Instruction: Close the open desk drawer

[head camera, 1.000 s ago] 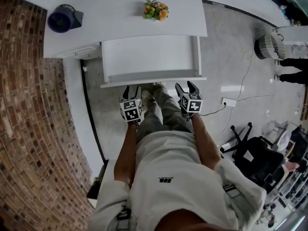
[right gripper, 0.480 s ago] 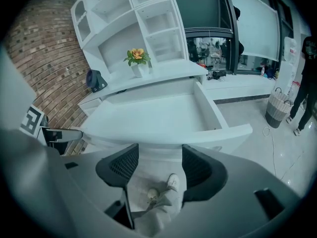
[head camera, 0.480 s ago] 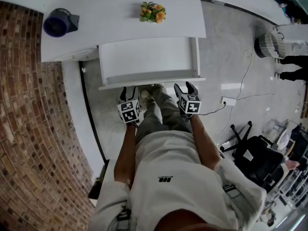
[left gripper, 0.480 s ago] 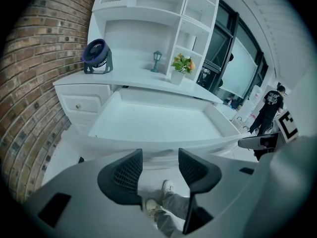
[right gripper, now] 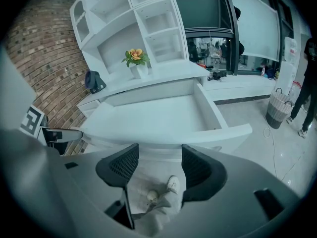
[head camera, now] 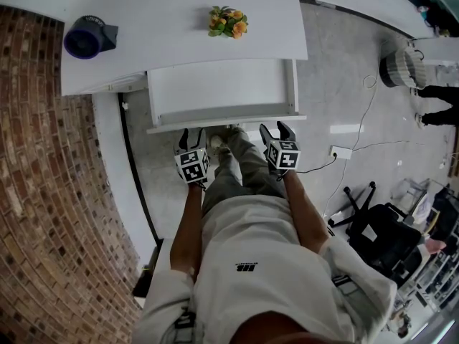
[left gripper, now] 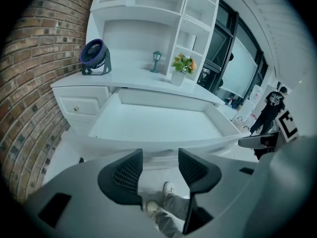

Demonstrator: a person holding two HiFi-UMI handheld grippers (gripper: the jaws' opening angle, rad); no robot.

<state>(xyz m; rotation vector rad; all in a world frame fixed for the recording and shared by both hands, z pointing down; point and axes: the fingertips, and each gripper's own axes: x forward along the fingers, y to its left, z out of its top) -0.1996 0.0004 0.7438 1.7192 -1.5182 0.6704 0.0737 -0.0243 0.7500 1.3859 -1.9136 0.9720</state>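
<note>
The drawer (head camera: 222, 92) stands pulled well out from under the front edge of the surface (head camera: 172, 27), its white inside bare and open to view. Its front panel (head camera: 226, 122) faces the person. Nothing of the closing is done yet, as far as can be seen: the whole push back under the surface is left.

The left gripper (head camera: 193, 133) is just before the left part of the front panel, and the right gripper (head camera: 278, 127) is just before its right part. Both point at the panel, one to each side of the person's legs. Each gripper view shows its jaws released and spread, with only floor and shoes between them and the drawer's front rim just beyond. Whether either gripper touches the panel I cannot tell. The stance looks like a readiness to press with both grippers at once.

A small side drawer (head camera: 115, 83) under the left end of the surface is shut. On the surface, a dark fan (head camera: 90, 36) sits near the left edge and a pot of flowers (head camera: 228, 20) near the middle.
</note>
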